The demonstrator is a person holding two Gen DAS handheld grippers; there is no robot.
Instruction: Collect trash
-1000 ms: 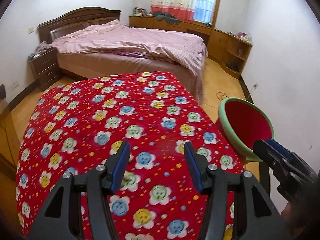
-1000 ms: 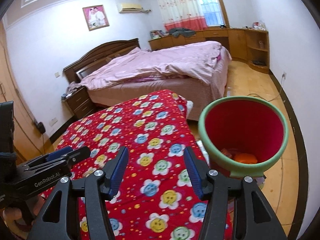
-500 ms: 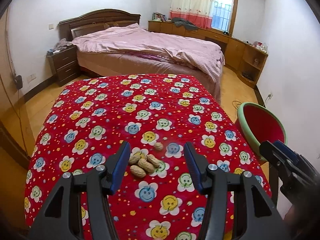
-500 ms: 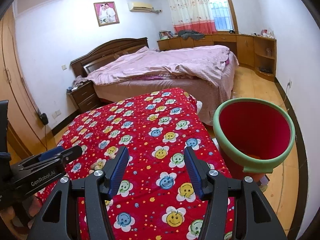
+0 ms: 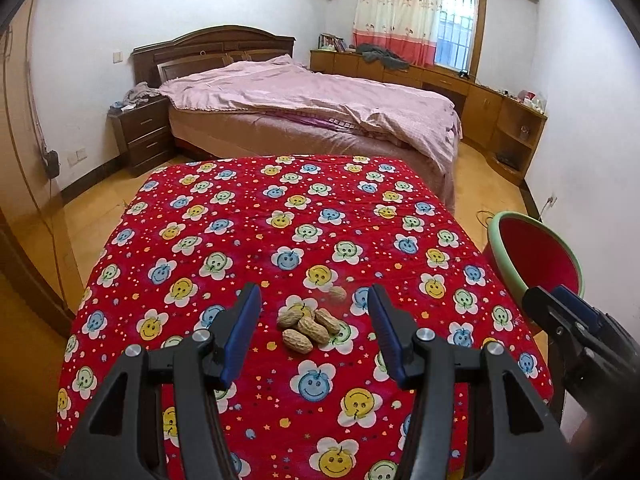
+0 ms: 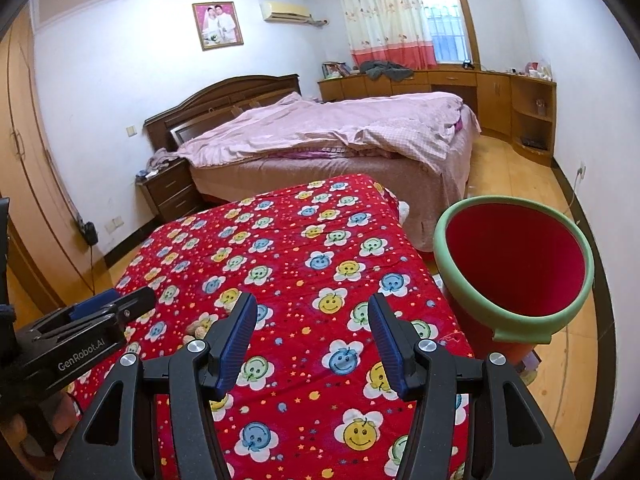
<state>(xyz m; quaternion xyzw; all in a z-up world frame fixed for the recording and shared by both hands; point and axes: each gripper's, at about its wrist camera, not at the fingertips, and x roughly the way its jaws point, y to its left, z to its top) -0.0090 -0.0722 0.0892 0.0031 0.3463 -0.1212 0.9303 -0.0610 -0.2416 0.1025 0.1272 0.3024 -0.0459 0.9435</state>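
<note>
left wrist view: left claw (image 5: 314,310) apart, empty, peanuts (image 5: 308,326) on table (image 5: 248,216) between its fingers | right wrist view: right claw (image 6: 312,318) apart, empty; peanuts mostly hidden; red bin (image 6: 516,264) interior visible beside table

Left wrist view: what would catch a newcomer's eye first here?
The bright red flowered cloth fills the middle of the picture, with a small heap of peanuts lying on it between the open fingers of the left gripper. At the table's right edge stands a red bin with a green rim; a pink bed lies behind.
</note>
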